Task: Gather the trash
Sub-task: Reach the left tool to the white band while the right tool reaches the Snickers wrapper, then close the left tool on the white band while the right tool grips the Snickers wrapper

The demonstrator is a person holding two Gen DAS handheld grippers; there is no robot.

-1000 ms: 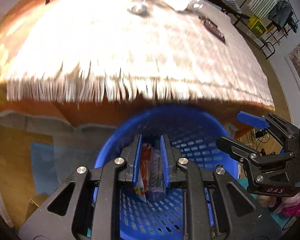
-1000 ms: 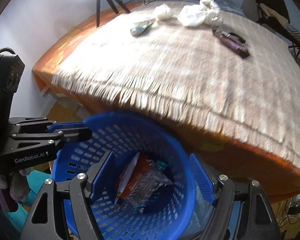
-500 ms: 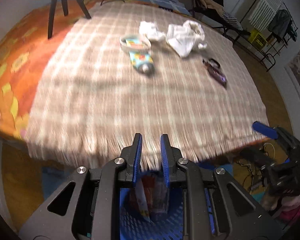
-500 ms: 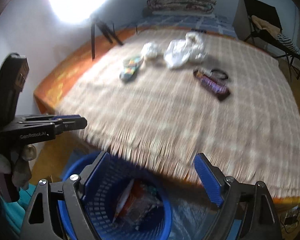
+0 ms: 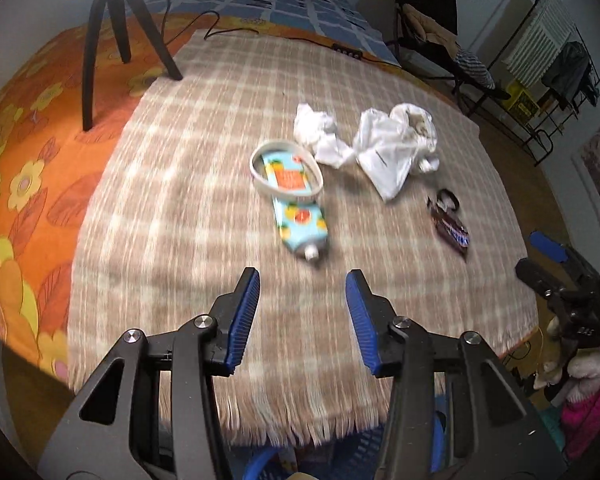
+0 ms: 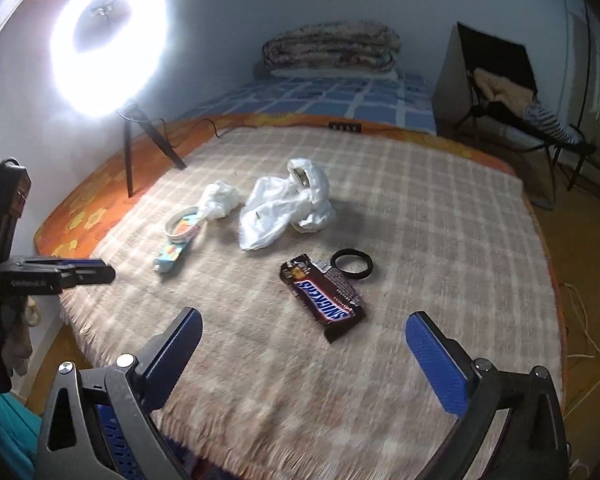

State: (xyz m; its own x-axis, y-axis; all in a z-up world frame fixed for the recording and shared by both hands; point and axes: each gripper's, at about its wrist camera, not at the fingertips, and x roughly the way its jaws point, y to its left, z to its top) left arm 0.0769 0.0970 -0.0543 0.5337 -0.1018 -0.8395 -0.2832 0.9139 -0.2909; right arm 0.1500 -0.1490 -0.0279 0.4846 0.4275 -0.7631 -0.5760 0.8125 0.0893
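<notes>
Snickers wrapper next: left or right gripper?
Right, probably. The right gripper is open and the wrapper lies just ahead between its fingers. The left gripper, also open, faces the tube; for it the wrapper sits off to the right.

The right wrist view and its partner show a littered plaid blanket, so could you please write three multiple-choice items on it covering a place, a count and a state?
1. Where does the black elastic ring lie?
A. beside the torn end of the brown Snickers wrapper
B. inside the white oval band
C. on the floor

2. How many white crumpled items lie on the beige plaid blanket?
A. none
B. two
C. five

3. How is the left gripper?
A. shut on a wrapper
B. open, holding nothing
C. shut, empty

Answers: 1 A, the ring sits right by the wrapper's torn end. 2 B, a crumpled white tissue and a white plastic bag. 3 B, the blue pads stand apart with only blanket between.
</notes>
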